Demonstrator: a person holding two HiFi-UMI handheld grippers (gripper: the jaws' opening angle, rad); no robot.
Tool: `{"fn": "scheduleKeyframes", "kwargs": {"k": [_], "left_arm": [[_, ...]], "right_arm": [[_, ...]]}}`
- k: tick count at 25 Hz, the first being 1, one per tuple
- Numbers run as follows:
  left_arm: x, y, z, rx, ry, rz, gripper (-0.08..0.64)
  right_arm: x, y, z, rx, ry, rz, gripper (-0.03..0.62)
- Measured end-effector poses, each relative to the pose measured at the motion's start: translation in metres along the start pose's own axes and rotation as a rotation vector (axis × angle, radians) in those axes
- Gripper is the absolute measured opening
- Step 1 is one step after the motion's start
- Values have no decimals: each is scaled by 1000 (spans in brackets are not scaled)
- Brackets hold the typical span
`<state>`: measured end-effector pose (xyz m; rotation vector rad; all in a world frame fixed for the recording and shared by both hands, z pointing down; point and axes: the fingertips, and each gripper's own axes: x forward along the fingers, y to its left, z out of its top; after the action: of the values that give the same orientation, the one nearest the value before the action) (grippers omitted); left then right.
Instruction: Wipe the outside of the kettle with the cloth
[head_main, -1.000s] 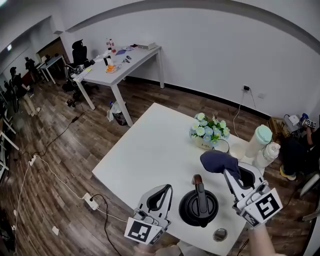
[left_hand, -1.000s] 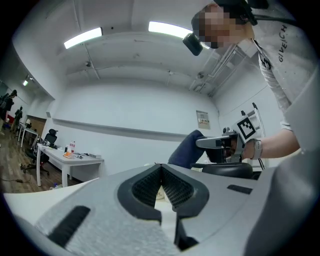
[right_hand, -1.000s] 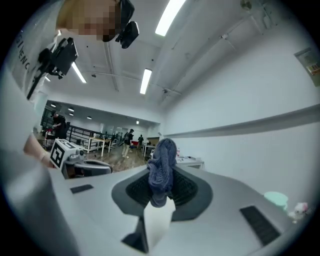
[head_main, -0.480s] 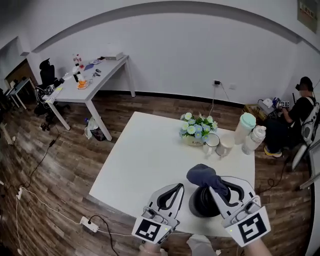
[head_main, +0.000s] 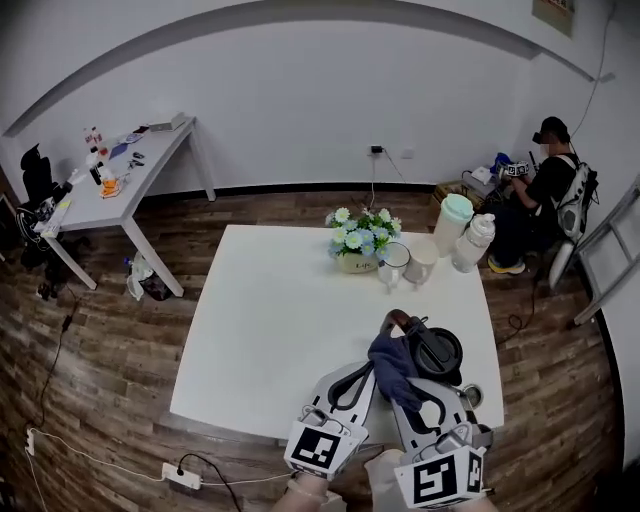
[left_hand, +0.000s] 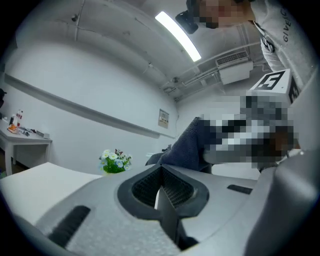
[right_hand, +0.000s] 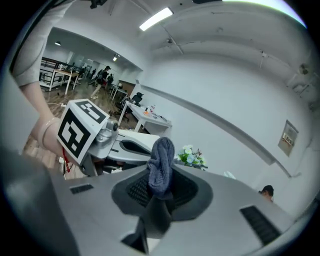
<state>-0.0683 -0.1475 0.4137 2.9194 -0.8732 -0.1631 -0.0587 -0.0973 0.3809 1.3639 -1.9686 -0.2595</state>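
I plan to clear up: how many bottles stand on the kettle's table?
2: a mint-lidded bottle and a white bottle, side by side at the table's far right corner.

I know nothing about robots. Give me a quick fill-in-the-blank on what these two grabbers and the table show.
The right gripper is shut on a dark blue ____.
The left gripper is shut on ____.
The kettle stands on the white ____.
Missing words: cloth; nothing; table.

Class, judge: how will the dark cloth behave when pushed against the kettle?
Probably floppy: the cloth bunches and folds in the right gripper. Likely light: one pinch holds it. It should mould round the kettle.
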Motion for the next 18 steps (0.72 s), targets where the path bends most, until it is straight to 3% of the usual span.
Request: {"fn": "scheduleKeyframes", "kwargs": {"k": [8, 15, 18], "left_arm": [[-25, 1, -64, -25, 93, -30, 6], [-37, 14, -78, -44, 101, -20, 6], [-40, 15, -79, -47, 94, -25, 6]], "right_arm": [[21, 52, -53, -26, 134, -11, 55], [54, 93, -114, -54, 267, 53, 55], [60, 107, -132, -19, 287, 93, 55]]}}
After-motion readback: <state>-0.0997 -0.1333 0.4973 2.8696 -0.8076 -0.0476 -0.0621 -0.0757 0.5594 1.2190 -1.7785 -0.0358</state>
